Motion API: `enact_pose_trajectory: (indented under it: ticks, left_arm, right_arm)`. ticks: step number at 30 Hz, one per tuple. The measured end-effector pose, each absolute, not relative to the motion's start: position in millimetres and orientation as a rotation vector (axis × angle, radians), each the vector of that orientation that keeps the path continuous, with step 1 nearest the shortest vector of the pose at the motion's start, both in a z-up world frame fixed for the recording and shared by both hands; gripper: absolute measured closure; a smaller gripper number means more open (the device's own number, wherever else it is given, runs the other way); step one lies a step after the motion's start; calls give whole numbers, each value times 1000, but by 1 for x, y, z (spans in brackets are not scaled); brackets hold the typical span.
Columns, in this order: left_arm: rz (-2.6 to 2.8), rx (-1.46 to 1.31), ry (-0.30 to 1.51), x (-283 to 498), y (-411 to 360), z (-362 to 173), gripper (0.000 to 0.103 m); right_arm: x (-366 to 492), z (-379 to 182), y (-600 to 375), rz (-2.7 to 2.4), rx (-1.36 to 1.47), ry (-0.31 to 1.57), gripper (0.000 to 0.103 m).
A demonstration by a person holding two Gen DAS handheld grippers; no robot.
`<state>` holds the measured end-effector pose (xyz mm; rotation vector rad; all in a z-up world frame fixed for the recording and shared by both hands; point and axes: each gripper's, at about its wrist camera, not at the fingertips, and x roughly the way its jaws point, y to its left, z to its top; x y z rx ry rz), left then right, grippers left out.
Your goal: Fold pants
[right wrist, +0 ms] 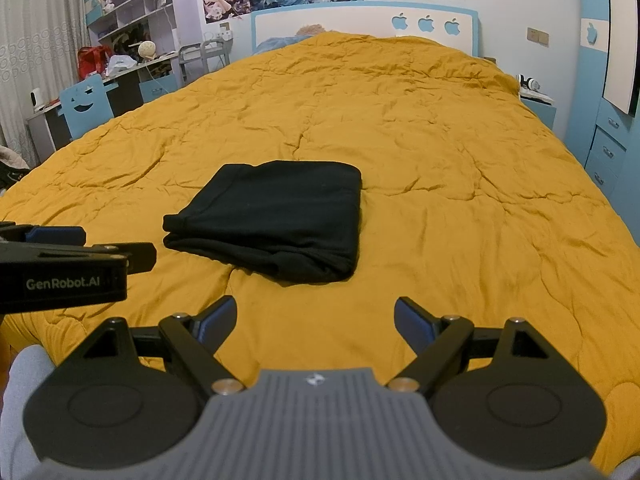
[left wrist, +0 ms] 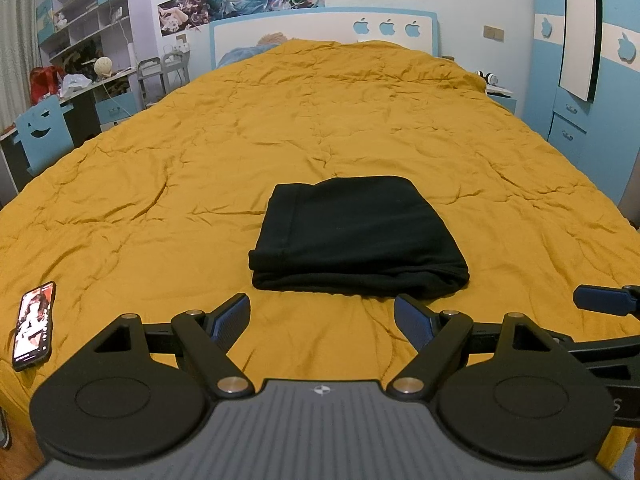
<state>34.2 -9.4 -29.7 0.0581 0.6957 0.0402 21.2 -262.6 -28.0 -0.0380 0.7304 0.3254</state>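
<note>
On bed [left wrist: 160, 168], pants [left wrist: 356, 236] lie folded; both tongs [left wrist: 322, 320] [right wrist: 314, 320] held apart, empty; stack best left untouched.

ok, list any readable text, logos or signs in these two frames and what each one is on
"GenRobot.AI": on the side of the left gripper, seen in the right wrist view.
A lone "S": on the body of the right gripper, at the left wrist view's right edge; the rest is cut off.
Apple-shaped cutouts, no words: headboard and wardrobe.
Phone screen and wall posters: no readable text.
</note>
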Motion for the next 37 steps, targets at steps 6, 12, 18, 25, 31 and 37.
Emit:
enact_pose_trajectory:
  ticks: [6, 12, 18, 25, 31, 37]
  left_arm:
    - [36, 57, 698, 33, -13, -30, 8]
    - [36, 56, 700, 33, -14, -30, 8]
    - [43, 69, 687, 32, -16, -30, 8]
    - [40, 79, 671, 29, -13, -31, 8]
    - [32, 69, 674, 29, -13, -29, 8]
    - [27, 62, 678, 32, -9, -28, 8]
  right_arm:
    - [21, -28, -263, 324, -37, 731, 21]
    - [21, -28, -263, 325, -37, 732, 21]
    - [20, -27, -262, 324, -37, 736, 21]
    - [20, -27, -261, 321, -35, 734, 21]
    - [20, -27, -260, 321, -34, 736, 21]
    - [20, -28, -259, 321, -32, 745, 21]
